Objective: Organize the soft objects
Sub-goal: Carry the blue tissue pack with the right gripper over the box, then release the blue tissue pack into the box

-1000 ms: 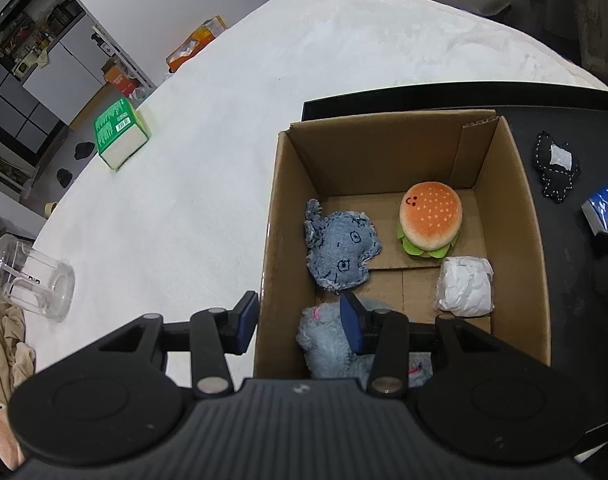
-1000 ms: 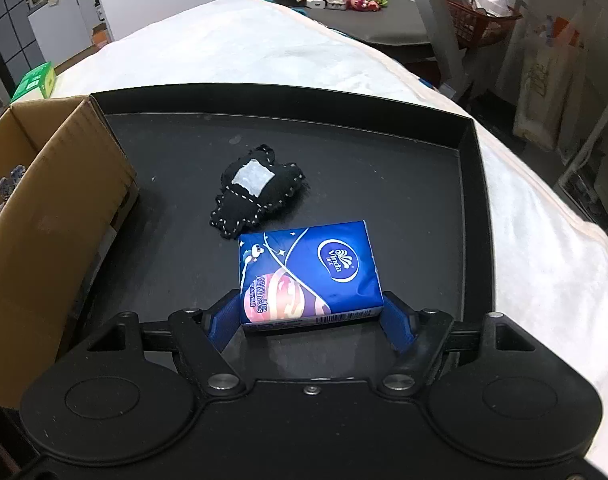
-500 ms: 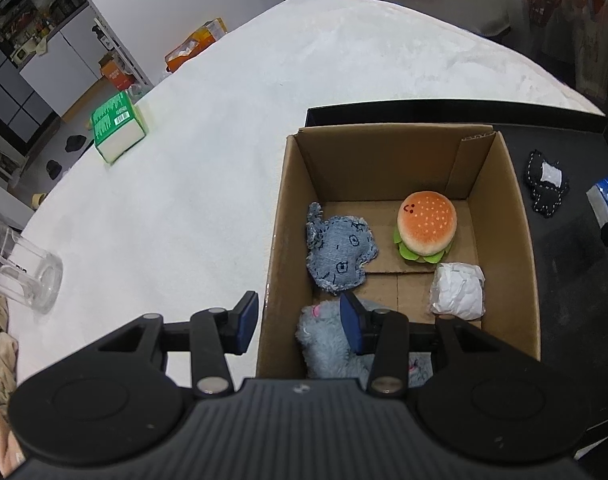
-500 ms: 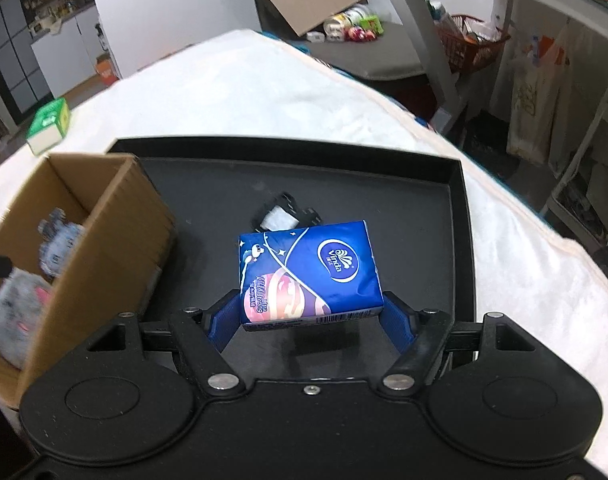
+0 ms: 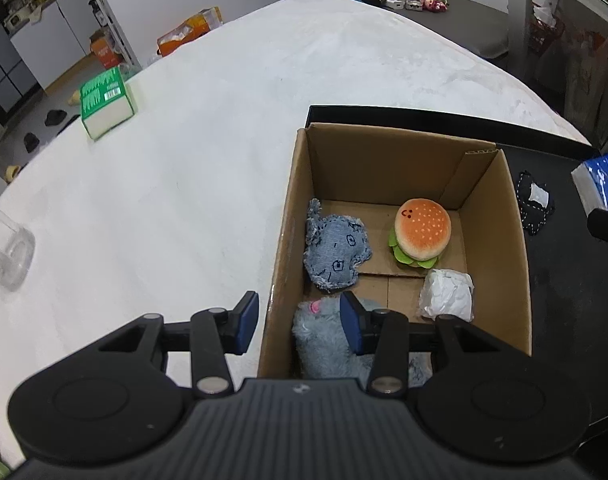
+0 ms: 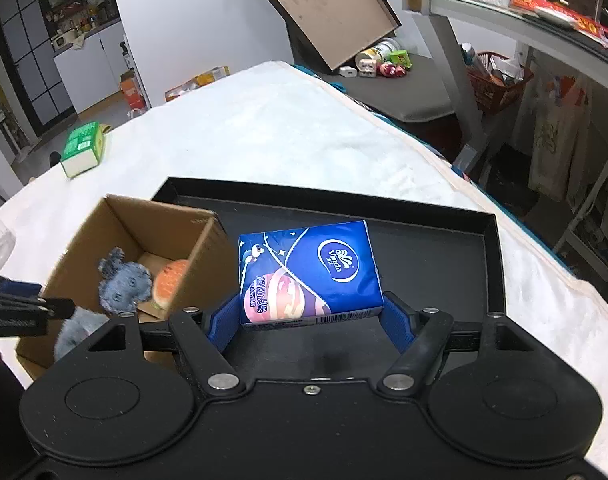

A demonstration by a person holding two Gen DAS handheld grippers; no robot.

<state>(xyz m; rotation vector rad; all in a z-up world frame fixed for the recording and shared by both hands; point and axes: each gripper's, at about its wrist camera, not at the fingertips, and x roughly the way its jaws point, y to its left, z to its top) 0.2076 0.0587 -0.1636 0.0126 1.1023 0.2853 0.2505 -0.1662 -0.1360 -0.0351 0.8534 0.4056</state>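
My right gripper [image 6: 310, 320] has its jaws spread wide and pinching the blue tissue pack [image 6: 310, 270] by its two short sides, lifted above the black tray [image 6: 444, 248]. My left gripper [image 5: 299, 322] has its jaws parted and holds nothing, straddling the near left wall of the cardboard box [image 5: 282, 264] at the tray's left end. In the box: denim toy [image 5: 336, 254], burger plush [image 5: 422, 234], white wad [image 5: 448, 294], grey furry plush [image 5: 324, 340]. Black patch [image 5: 535, 208] lies on the tray.

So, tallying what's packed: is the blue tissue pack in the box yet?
Not yet. The right gripper holds the tissue pack above the black tray, beside the cardboard box.
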